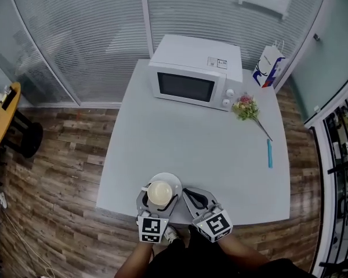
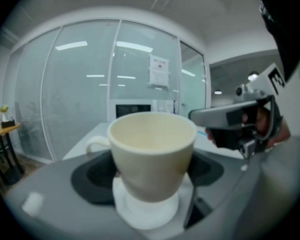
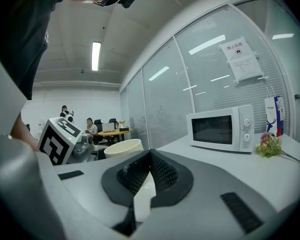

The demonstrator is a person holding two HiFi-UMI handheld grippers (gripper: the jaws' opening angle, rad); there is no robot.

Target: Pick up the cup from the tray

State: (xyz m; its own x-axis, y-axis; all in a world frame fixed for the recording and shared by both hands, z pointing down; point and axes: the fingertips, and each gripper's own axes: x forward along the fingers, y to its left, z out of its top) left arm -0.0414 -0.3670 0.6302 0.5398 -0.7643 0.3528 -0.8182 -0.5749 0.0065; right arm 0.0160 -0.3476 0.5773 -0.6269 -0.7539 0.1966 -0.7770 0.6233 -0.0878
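A cream cup (image 1: 159, 193) with its handle to the left stands over a white saucer (image 1: 173, 182) near the table's front edge. My left gripper (image 1: 159, 197) is shut on the cup, one jaw on each side of its body. In the left gripper view the cup (image 2: 152, 149) fills the middle, with the saucer (image 2: 140, 214) just beneath its foot. Just right of the saucer, my right gripper (image 1: 186, 191) is shut and holds nothing. In the right gripper view its jaws (image 3: 150, 154) meet at the tip, and the cup's rim (image 3: 122, 148) shows to the left.
A white microwave (image 1: 194, 74) stands at the back of the grey table (image 1: 209, 149). A small flower bunch (image 1: 245, 107) and a blue pen (image 1: 269, 153) lie to the right, with a paper bag (image 1: 268, 66) in the far right corner. Glass walls enclose the table.
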